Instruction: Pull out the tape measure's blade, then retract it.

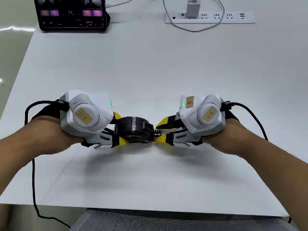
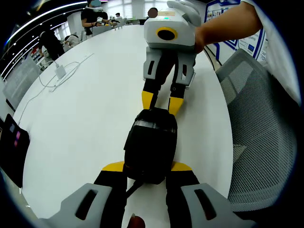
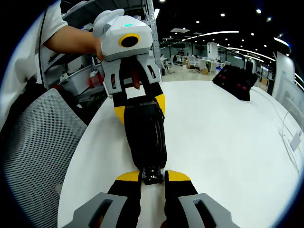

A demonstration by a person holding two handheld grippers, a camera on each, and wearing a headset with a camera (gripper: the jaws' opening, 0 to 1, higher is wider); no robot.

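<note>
Black casing, yellow claw tips, white counter (image 1: 144, 57). Head view: the tape measure (image 1: 134, 129) lies near the front edge of the counter, directly between my two claws, which face each other along one line. Its long axis runs across me from my left to my right. The left claw (image 1: 119, 129) is clamped on the case from the left side. The right claw (image 1: 161, 131) meets it at the right end, where the blade leaves the case. No length of blade is out, so I judge the pull not yet begun. Left gripper view: the case (image 2: 151, 142) fills the gap between my own jaws, left claw (image 2: 147, 166) holding it on both flanks. The case points straight away from me toward the right claw (image 2: 161, 103), whose tips touch its far end. Right gripper view: the right claw (image 3: 153, 176) is narrow, its tips closed on the small blade hook (image 3: 153, 175) as far as I can tell. The case (image 3: 145, 133) extends straight ahead, end-on to me, to the left claw (image 3: 140, 109) gripping its far part. Judgement: the mouth of the case points at the right claw, so the draw should go along this shared axis, the right claw backing away rightward while the left claw anchors the case. Off-axis pull would risk the hook slipping.
</note>
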